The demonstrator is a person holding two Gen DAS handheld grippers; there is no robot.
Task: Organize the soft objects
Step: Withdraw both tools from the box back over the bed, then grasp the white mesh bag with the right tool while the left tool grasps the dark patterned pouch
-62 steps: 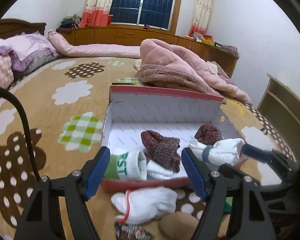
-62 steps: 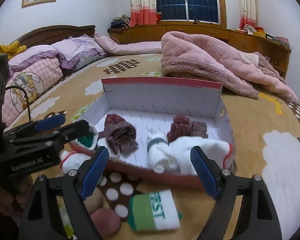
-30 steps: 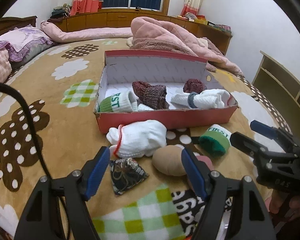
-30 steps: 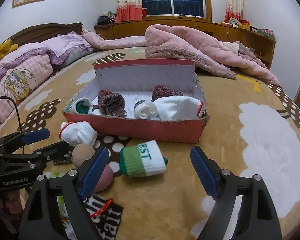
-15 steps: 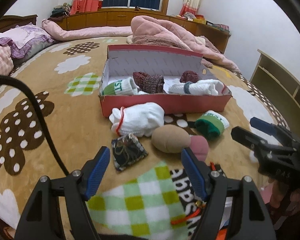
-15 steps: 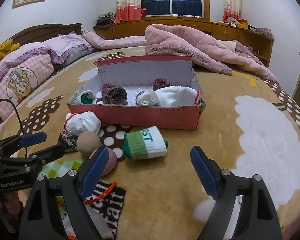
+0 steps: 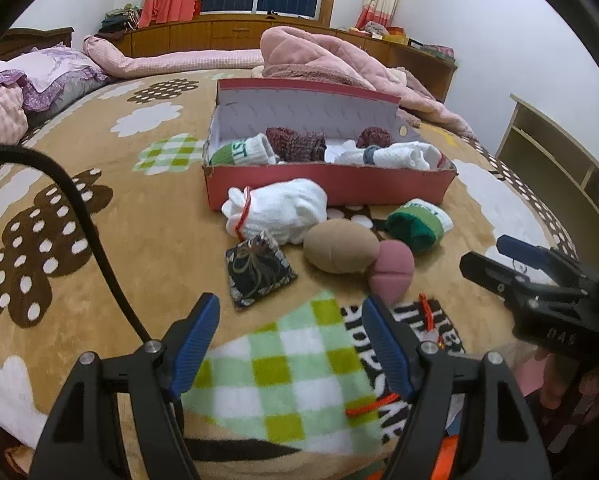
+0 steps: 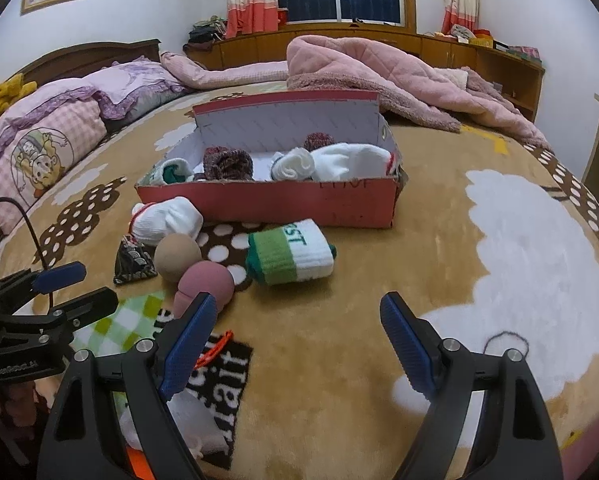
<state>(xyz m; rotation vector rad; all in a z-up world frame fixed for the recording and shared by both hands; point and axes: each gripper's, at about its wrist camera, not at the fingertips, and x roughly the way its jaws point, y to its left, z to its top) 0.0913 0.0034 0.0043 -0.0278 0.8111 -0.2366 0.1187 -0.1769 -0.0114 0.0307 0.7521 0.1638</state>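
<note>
Tongs: left tongs (image 7: 291,340) and right tongs (image 8: 295,340) both wide, empty | loose: green-cuffed sock (image 8: 291,256), centre frame | risk: pink ball (image 8: 205,284) rolls if nudged

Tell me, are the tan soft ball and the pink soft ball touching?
Touching: the left wrist view shows the tan soft ball pressed against the pink soft ball.

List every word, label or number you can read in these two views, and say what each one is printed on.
"RST": the visible end of a green word on the green and white sock outside the red box.
"ST": same lettering on the sock inside the box.
"GenRobot.AI": small and blurred, on the left tool.
"DAS": on the right tool.
"ait": on the black printed cloth; the rest is cut off.
Marks on the box front: unreadable.
</note>
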